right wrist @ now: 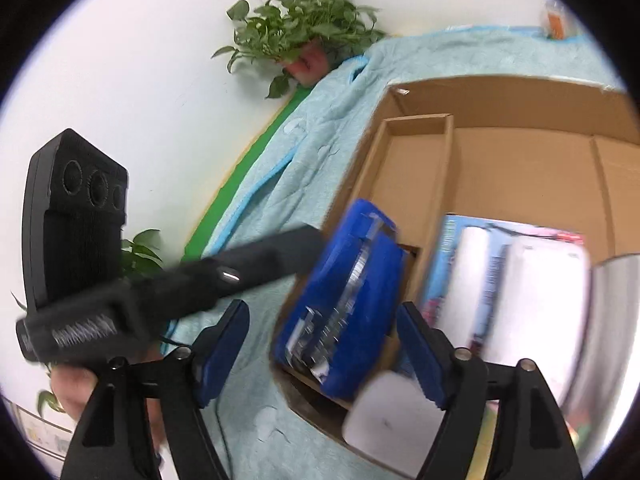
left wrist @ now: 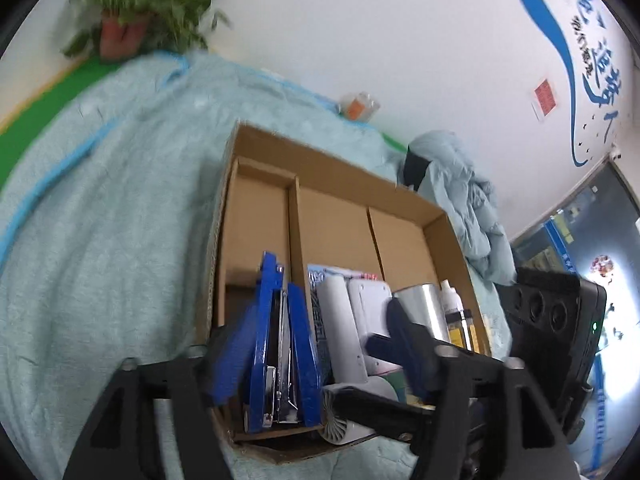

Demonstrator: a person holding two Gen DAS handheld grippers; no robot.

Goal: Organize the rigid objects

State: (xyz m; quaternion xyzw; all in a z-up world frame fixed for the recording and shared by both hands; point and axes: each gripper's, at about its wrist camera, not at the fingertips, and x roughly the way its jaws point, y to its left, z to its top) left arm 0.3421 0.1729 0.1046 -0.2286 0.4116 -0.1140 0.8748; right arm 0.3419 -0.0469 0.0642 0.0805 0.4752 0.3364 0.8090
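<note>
The blue stapler (left wrist: 280, 344) stands on edge at the 7 o'clock corner of the divided cardboard box (left wrist: 400, 200), leaning by the partition. Left gripper (left wrist: 312, 356) and right gripper (right wrist: 320, 344) both gape wide with their pads clear of it. Unsupported, it may topple against the white fan (left wrist: 344, 328), or a retreating finger may knock it over.

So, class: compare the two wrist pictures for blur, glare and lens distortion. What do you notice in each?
Left wrist view: potted plant smeared by motion, blue stapler fairly sharp, bright glare at the right edge, cardboard box edges bowed by the fisheye. Right wrist view: stapler and white items beside it streaked with blur, plant sharper, dark lens ring around the frame.
</note>
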